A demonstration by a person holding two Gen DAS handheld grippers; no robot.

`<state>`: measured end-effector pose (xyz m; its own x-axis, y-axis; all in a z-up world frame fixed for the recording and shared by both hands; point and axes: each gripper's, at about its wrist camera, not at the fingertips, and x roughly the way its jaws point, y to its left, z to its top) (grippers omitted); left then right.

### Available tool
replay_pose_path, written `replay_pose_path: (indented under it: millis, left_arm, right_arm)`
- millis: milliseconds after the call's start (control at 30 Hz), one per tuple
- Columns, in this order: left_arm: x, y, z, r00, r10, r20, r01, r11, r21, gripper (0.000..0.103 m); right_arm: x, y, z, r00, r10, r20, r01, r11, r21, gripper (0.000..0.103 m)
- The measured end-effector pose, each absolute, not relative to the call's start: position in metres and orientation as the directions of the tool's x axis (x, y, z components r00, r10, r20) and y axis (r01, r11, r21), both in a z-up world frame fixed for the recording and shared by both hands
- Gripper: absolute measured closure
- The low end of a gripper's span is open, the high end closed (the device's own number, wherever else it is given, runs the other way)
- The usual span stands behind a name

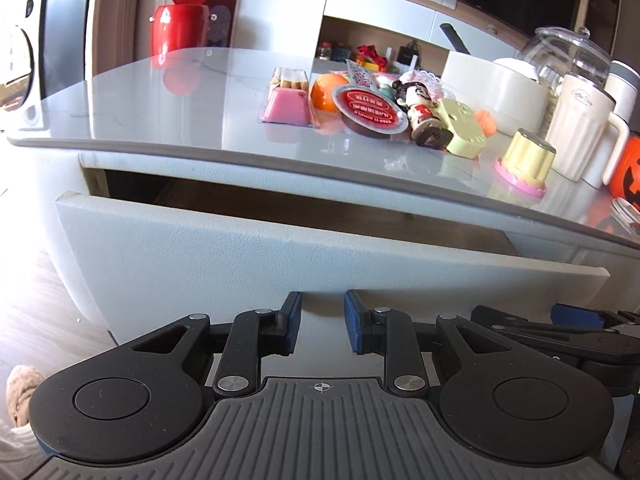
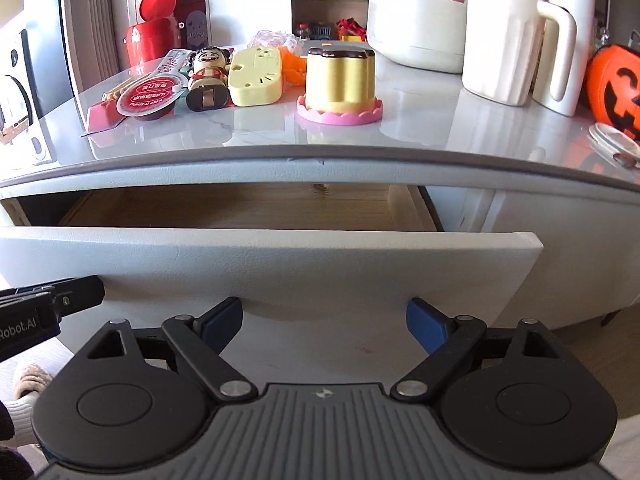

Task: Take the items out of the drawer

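Right wrist view shows the right gripper [image 2: 324,322] with its jaws spread wide and nothing between them, hanging just in front of the drawer [image 2: 256,268], low on its white front panel. In the left wrist view the left gripper [image 1: 322,320] has its jaws drawn in to a narrow gap, also empty, and sits close to the lower edge of the same panel.

Behind that panel the drawer stands partly pulled out. The visible part of its wooden floor [image 2: 248,208] looks bare; whether anything lies nearer the front I cannot tell, since the panel hides it.

Above the drawer, on the glossy tabletop [image 2: 420,120], rest small things: a doll figure [image 2: 208,80], a yellow toy cake [image 2: 340,84], a red-lidded cup [image 2: 148,98]. Judging by these, whatever may remain inside is probably light, hard plastic, fairly slick, best pinched across its narrowest sides. The panel itself looks stiff and smooth, offering its top edge as a hold.
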<state>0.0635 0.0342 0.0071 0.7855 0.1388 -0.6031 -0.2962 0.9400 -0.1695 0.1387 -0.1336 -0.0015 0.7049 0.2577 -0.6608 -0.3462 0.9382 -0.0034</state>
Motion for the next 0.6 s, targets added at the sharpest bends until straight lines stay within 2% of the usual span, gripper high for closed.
replay_pose_path:
  millis: [233,300,600]
  left_arm:
    - [0.08,0.042,0.002,0.811,0.139,-0.568,-0.267,0.952,-0.148,0.076]
    - [0.079,0.044,0.002,0.813,0.131,-0.567,-0.264,0.951,-0.159,0.076]
    - [0.076,0.039,-0.001,0.827,0.133,-0.546,-0.235,0.964,-0.121,0.071]
  right_arm:
    - [0.169,-0.127,-0.006,0.733,0.258,-0.629,-0.336,0.942,-0.006,0.007]
    - [0.179,-0.125,-0.006,0.742,0.245,-0.624,-0.325,0.946,-0.015,0.001]
    - [0.177,-0.128,-0.011,0.761,0.253,-0.597,-0.335,0.942,-0.028,0.0]
